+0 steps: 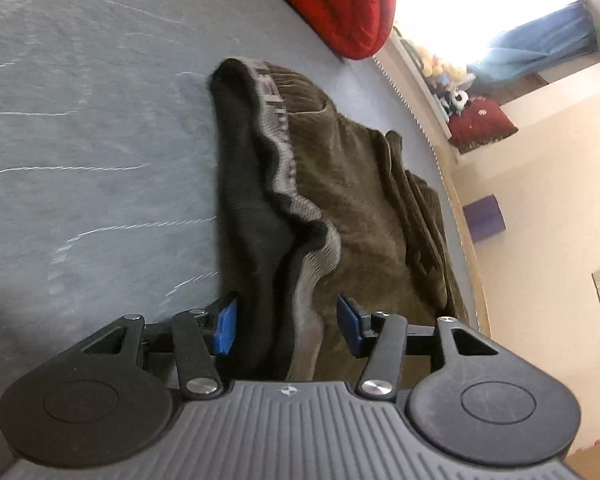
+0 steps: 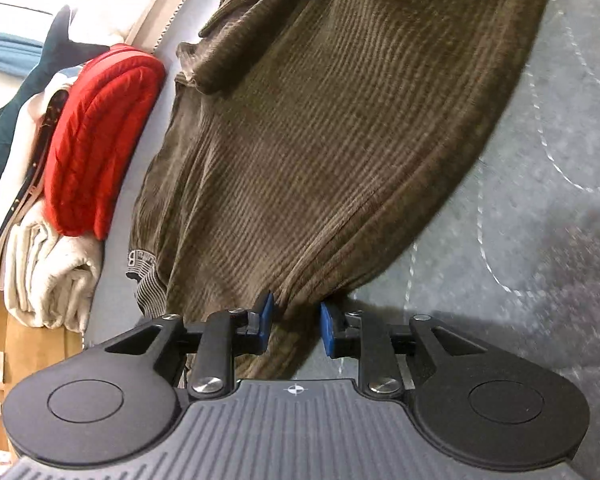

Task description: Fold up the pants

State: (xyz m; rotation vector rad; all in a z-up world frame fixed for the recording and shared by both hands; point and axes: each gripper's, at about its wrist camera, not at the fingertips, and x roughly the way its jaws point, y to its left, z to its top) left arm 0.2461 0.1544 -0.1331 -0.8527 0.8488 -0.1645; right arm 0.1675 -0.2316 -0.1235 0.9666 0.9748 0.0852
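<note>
Brown corduroy pants (image 1: 340, 184) lie on a grey quilted bed (image 1: 80, 120), with a grey ribbed waistband and dark lining toward my left gripper (image 1: 286, 322). Its blue pads stand apart on either side of the waistband, which runs between them; the jaws are open. In the right wrist view the pants (image 2: 340, 140) spread across the bed (image 2: 540, 220). My right gripper (image 2: 296, 326) has its blue pads close on both sides of a bunched fold of the fabric, which passes between them.
A red quilted bundle (image 1: 340, 4) lies at the bed's far end; it also shows in the right wrist view (image 2: 96, 140) beside folded cream cloth (image 2: 48, 272). The bed's edge and a wall (image 1: 540, 200) are to the right in the left wrist view.
</note>
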